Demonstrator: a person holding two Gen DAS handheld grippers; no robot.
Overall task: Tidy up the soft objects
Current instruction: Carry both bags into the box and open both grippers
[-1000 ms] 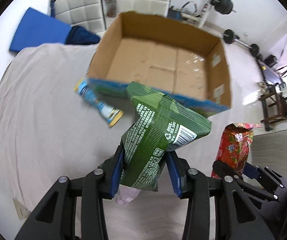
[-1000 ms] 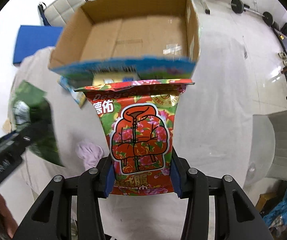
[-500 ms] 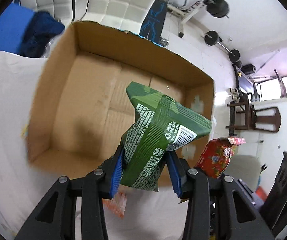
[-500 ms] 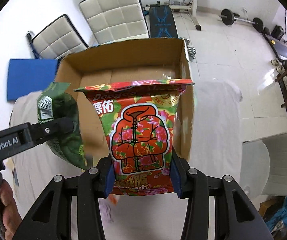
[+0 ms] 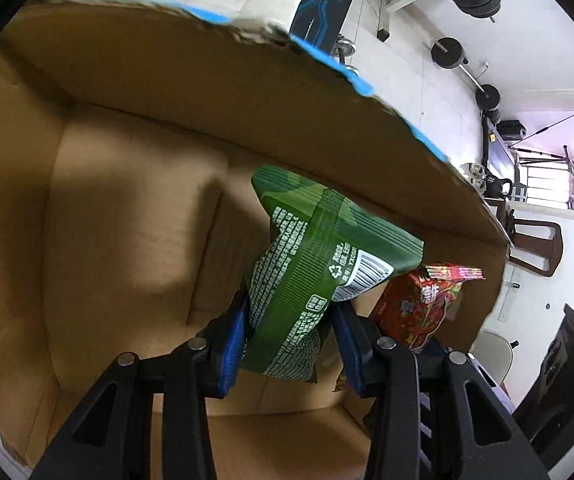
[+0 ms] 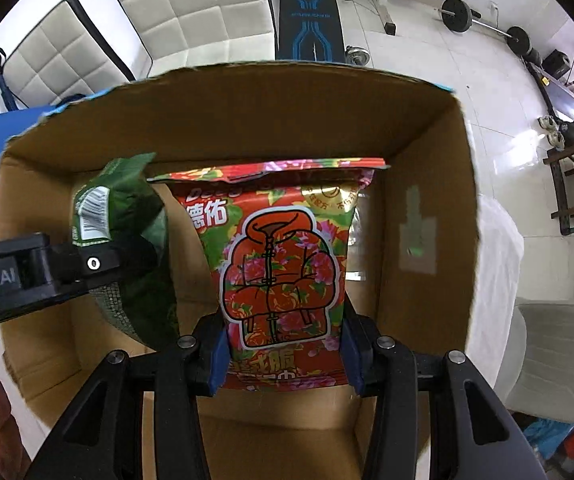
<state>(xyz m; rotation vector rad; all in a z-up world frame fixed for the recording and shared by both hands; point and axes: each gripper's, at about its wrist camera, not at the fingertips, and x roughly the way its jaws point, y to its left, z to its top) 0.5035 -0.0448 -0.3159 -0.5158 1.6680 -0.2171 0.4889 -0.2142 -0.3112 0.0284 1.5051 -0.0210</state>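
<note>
Now both packs hang inside the cardboard box (image 6: 427,152): left gripper (image 5: 287,344) pinching the green pack (image 5: 311,276) at frame centre, right gripper (image 6: 283,356) clamped on the red pack (image 6: 283,276). Lower each until it probably meets the floor, hard to judge here, then part the fingers, keeping the packs side by side.

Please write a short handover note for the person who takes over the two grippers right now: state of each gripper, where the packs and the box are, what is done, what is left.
Left gripper: jaws shut on the green pack, held inside the cardboard box, above its floor.
Right gripper: jaws shut on the red floral pack, also over the box interior, to the right of the green one.
Done: both packs are brought to the box.
Left: probably lower and release each pack, then withdraw. The box floor looks bare where it is visible. Other items outside the box cannot be seen now.
</note>
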